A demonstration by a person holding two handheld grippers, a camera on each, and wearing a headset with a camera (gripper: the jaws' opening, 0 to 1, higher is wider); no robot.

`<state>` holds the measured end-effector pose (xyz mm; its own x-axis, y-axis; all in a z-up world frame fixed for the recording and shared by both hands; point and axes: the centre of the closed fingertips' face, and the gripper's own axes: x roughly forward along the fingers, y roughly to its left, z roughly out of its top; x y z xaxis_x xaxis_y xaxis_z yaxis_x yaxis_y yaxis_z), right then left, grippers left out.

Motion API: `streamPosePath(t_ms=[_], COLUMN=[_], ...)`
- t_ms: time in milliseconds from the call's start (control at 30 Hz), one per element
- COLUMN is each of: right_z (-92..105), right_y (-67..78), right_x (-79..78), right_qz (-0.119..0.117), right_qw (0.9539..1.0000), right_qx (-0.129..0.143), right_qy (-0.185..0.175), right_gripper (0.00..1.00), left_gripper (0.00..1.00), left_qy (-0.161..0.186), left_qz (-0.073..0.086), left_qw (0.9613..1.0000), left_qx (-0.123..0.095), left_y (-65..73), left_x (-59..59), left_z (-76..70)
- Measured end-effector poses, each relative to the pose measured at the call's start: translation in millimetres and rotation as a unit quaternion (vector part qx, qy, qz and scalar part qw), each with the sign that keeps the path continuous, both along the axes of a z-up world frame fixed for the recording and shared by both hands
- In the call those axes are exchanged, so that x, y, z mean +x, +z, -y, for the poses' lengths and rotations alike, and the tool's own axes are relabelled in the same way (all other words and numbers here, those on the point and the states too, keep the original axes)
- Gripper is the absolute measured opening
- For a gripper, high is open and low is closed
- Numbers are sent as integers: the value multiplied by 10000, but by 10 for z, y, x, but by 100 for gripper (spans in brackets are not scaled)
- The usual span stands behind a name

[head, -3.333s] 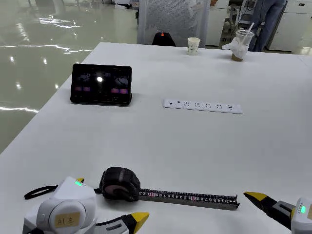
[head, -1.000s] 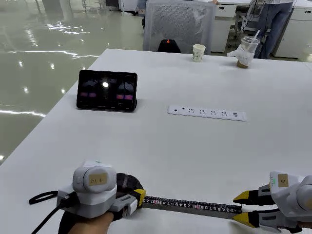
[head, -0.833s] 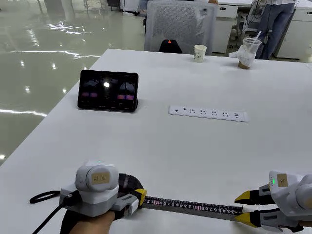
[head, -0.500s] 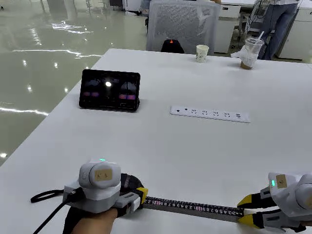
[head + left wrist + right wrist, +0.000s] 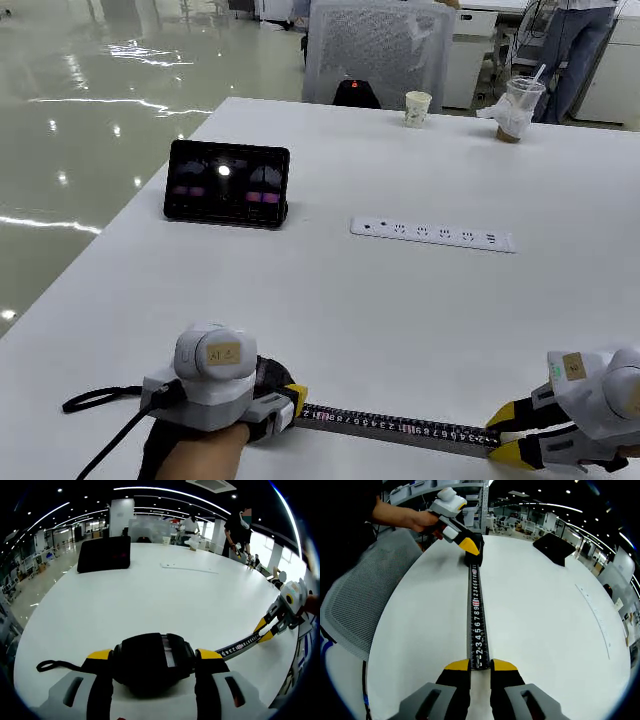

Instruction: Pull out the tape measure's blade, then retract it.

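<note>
One tape measure lies at the near edge of the white surface [image 5: 330, 300], its dark case [image 5: 474, 556] clamped across its sides by the left tongs [image 5: 153, 655]. Its single blade [image 5: 476, 615] runs flat along the surface to the right tongs [image 5: 481, 665], which are pressed in on the blade's tip. The case looks compact, rigid and fairly weighty for its size, so a firm squeeze on its sides should hold it. The blade is thin sprung steel, stiff along its length yet likely to buckle or snap back if let go, so it is best held at the end hook and fed home slowly. A black wrist strap [image 5: 95, 399] trails from the case. Two tongs are at work. Farther back, well apart from the work, sit one dark tablet [image 5: 227, 183], one white power strip [image 5: 432, 235] and two cups: a paper cup [image 5: 417, 108] and a plastic cup [image 5: 513, 108] with a straw.
</note>
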<state>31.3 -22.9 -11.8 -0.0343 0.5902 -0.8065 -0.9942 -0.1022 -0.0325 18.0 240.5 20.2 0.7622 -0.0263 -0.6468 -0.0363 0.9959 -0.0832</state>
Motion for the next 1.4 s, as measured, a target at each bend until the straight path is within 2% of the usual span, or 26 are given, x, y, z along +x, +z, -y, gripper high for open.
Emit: streamPosePath(t_ms=[467,600,633,767,1033,1200,1400], right_z=[5,3,2,-22,-8,-6,-4], right_y=[-13,-6,-8,-1,-5,-13,-12], right_x=[3,-5,-7,-33,-30,-27,-24], right_qz=[-101,-78,-70,-36,-47,-44,-43], right_qw=[9999,10000,10000,10000,10000,10000,10000], right_qx=[-30,-35,-38,-48,-17,-1,-1], right_qy=[-63,-40,-29,75,38,16,-3], right_gripper=[10,10,10,10,9,10,10], left_gripper=[64,63,63,61,60,58,58], left_qy=[197,190,138,114,76,29,20], left_qz=[-61,-76,-116,-174,-203,-297,-282], left_qw=[9998,9998,9997,9997,9996,9994,9995], left_qx=[76,87,141,120,182,174,169], left_y=[-29,-33,-39,-44,-58,-63,-62], left_x=[15,12,7,8,11,6,5], left_z=[-14,-15,-15,-15,-19,-26,-26])
